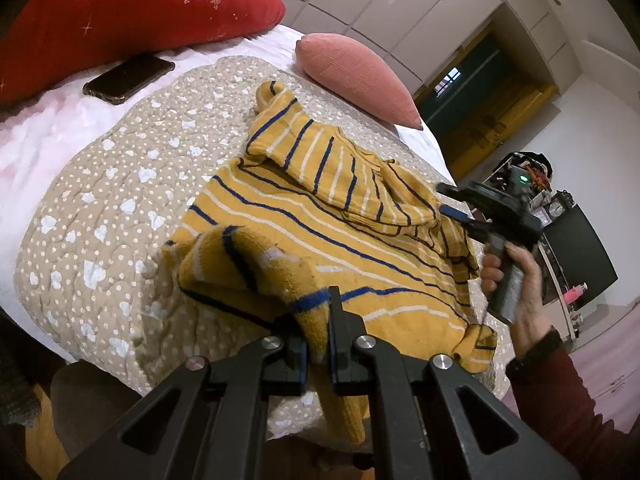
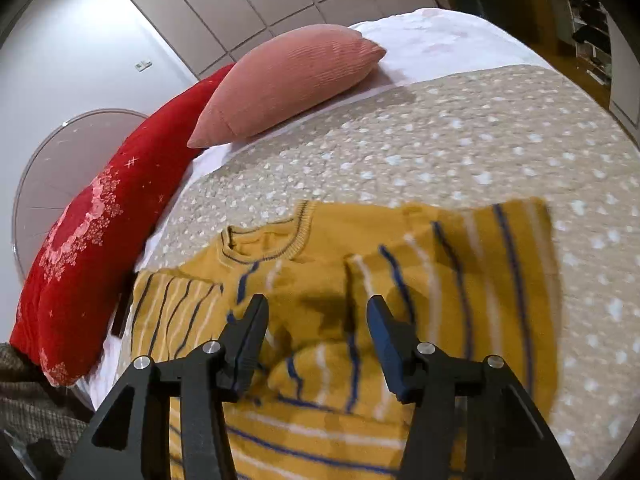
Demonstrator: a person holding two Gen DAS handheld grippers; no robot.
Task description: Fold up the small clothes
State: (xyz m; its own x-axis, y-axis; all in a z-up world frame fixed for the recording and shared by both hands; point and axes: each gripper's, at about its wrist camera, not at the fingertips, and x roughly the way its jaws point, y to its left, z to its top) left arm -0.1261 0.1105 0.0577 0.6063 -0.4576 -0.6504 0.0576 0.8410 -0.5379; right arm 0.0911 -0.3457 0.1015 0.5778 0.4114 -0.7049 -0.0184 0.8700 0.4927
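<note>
Left wrist: jaws on sweater [image 1: 320,240] edge

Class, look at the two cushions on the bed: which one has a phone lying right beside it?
The large red cushion with the pink floral embroidery. The dark phone lies at its edge, while the smaller plain pink ribbed cushion sits apart from it.
</note>
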